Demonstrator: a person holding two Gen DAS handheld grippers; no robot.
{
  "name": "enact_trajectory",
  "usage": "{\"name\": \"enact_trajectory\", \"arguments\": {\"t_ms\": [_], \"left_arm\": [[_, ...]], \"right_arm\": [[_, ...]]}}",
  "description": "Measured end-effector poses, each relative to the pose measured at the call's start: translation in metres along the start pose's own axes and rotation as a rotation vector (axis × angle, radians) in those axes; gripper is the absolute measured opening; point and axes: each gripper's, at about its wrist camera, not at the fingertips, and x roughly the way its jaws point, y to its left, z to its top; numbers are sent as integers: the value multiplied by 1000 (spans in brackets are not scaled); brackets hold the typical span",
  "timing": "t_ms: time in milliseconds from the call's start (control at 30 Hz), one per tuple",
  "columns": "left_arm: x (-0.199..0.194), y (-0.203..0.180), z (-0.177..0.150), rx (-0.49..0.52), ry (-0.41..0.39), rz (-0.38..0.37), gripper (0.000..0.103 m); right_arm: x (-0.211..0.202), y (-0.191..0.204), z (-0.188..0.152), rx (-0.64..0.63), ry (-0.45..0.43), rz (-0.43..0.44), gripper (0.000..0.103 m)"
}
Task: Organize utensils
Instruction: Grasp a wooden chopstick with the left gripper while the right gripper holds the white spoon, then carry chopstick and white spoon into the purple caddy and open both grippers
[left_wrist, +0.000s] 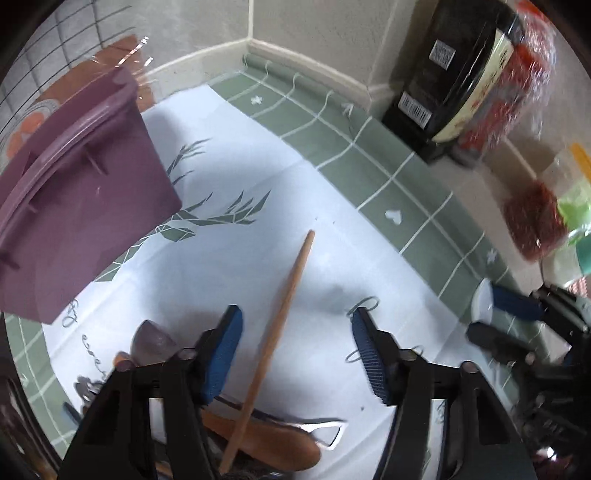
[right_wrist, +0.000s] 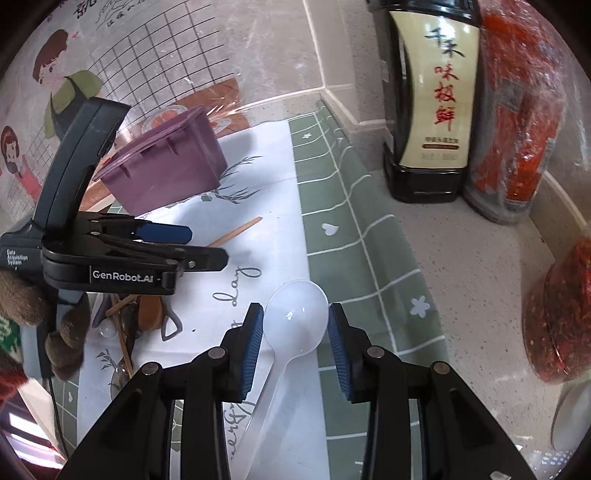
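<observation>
My left gripper (left_wrist: 295, 328) is open above a wooden chopstick (left_wrist: 275, 339) that runs up between its fingers without touching them. Under it lies a pile of utensils (left_wrist: 273, 439): a wooden spoon and metal pieces. A purple bin (left_wrist: 81, 206) stands at the left on the white cloth (left_wrist: 229, 177). My right gripper (right_wrist: 295, 328) is open with its pads on either side of the bowl of a white plastic spoon (right_wrist: 297, 317) that lies on the mat. In the right wrist view the left gripper (right_wrist: 207, 247) hovers over the pile (right_wrist: 147, 314), with the purple bin (right_wrist: 170, 166) behind.
A dark sauce bottle (right_wrist: 428, 99) and bags of red chilli (right_wrist: 517, 122) stand against the wall at the right. Another chilli bag (right_wrist: 557, 314) lies near the right edge. The green checked mat (right_wrist: 354, 229) lies under the cloth. Tiled walls close the corner.
</observation>
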Motion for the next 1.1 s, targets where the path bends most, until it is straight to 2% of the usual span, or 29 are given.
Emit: {"name": "enact_trajectory", "arguments": {"t_ms": [33,67,233,400,500,633,733,833,1000,1100], "left_arm": [[2,3,2,-6,21,15,30],[4,8,4,-19,43,22,28],[13,14,9,-36,69,31,28],[17,0,8,9,81,51,28],[18,-7,9,9,81,23,15],[18,-11,3,-36,67,13,12],[11,-10,-9,-100,20,8,6],[-6,-5,-25,-190,-65,-3,5],[-47,20,-56,-389,-231,-73,5],[-72,32,-72,-449,-321,-61,5]], "right_arm": [[-1,-1,-1,4,-2,-2,34],[-1,-3,-1,10,-3,-3,34],[0,-5,-4,33,-1,2,34],[0,-5,-5,30,0,-1,34],[0,-4,-5,30,0,-5,34],[0,-2,-3,15,-6,-17,34],[-2,3,1,-11,-22,-24,34],[-3,4,6,-27,-31,-7,33],[-11,15,17,-67,-63,22,33],[-15,29,22,-109,-91,30,33]]}}
